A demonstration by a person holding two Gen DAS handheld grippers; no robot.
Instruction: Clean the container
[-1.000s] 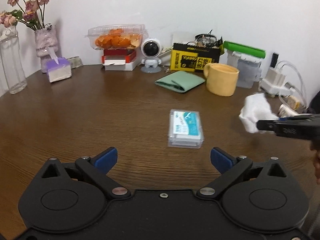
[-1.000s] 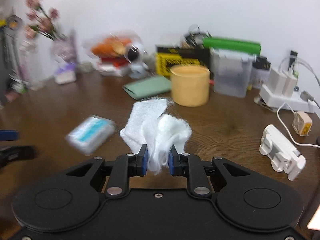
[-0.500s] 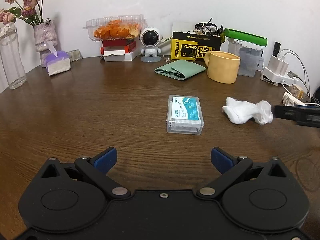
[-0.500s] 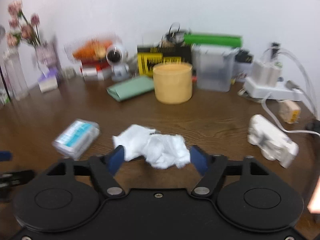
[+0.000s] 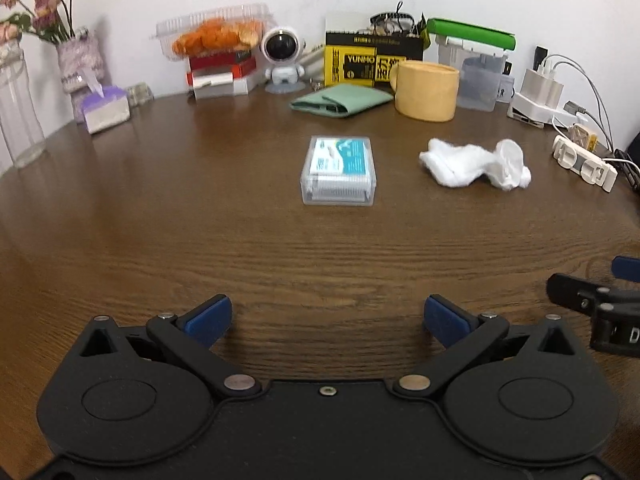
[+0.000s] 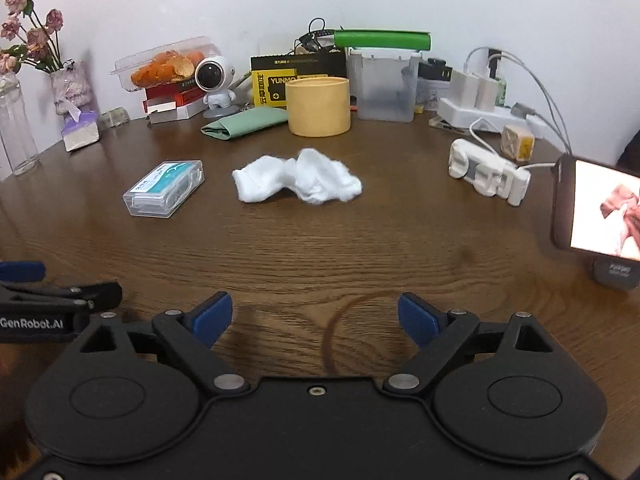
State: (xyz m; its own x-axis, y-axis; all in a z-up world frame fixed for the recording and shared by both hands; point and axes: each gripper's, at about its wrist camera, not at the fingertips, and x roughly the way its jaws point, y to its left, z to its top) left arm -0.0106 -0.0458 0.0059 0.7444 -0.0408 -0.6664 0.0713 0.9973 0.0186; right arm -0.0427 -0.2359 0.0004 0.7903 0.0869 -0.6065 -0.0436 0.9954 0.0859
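Note:
A small clear plastic container [image 5: 339,171] with a teal label lies flat on the brown wooden table [image 5: 160,220]; it also shows in the right wrist view [image 6: 164,188]. A crumpled white cloth [image 5: 476,163] lies loose on the table to its right, and also shows in the right wrist view [image 6: 298,181]. My left gripper [image 5: 327,319] is open and empty, well short of the container. My right gripper [image 6: 315,316] is open and empty, well back from the cloth.
Along the back wall stand a yellow mug [image 5: 426,90], a folded green cloth [image 5: 340,100], a toy astronaut [image 5: 283,60], a box of orange food [image 5: 214,36], a clear tub with a green lid [image 6: 386,80] and chargers with cables [image 6: 480,92]. A phone [image 6: 596,212] stands at the right.
My right gripper opened and let go of the white cloth, which now lies on the table. Both grippers have drawn back toward the near edge.

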